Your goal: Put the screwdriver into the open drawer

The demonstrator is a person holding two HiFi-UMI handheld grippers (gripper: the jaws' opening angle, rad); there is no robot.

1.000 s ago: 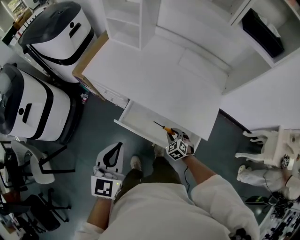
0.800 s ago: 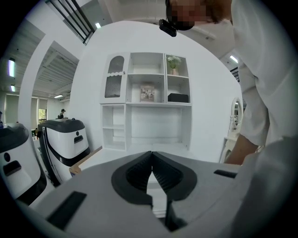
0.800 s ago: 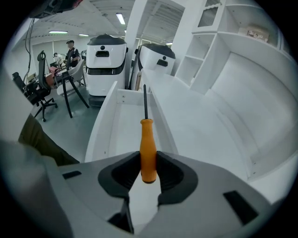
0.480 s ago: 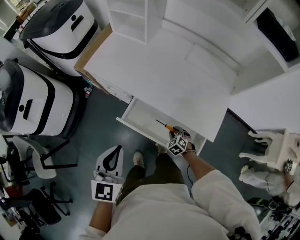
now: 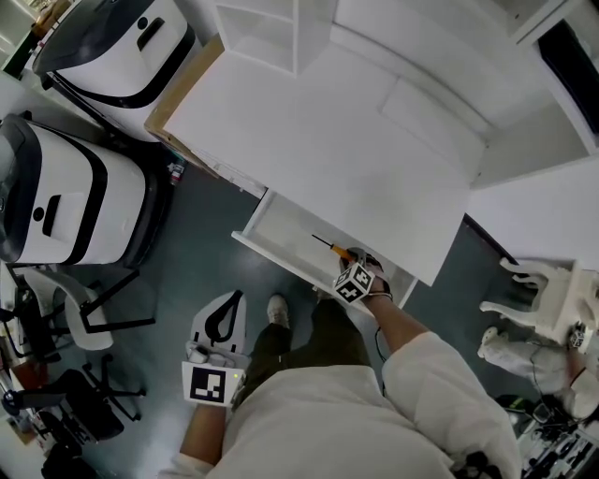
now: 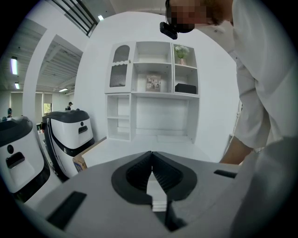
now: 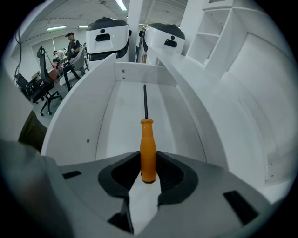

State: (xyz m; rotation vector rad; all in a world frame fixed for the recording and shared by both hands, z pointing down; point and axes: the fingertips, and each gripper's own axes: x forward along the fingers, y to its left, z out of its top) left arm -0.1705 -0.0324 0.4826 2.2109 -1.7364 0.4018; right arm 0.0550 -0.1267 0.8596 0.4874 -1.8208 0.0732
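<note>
**Screwdriver held over the open drawer**

In the head view the right gripper (image 5: 350,267) sits just right of centre, at the front edge of the white desk (image 5: 328,140), with its marker cube turned up toward the camera. Its fingers (image 7: 122,172) are clamped on the orange handle of the screwdriver (image 5: 332,248), gripping it near the butt end from both sides. The open drawer (image 5: 281,224) juts out from under the desk toward the lower left of the frame. The screwdriver lies over the drawer's right-hand part, with its dark shaft aimed to the upper left along the drawer's length.

In the right gripper view the handle rises from between the fingers at lower centre. The thin shaft runs straight up the frame above the drawer's pale floor, toward its far end wall. Whether the tip touches the floor cannot be told.

The left gripper (image 5: 232,297) is at the lower left of the head view, over the dark floor and well apart from the drawer. Its fingers (image 6: 135,175) meet edge to edge with nothing between them.

Two white-and-black machines (image 5: 65,201) stand along the left edge, and a white shelf unit (image 5: 262,28) rises at the top behind the desk.
</note>
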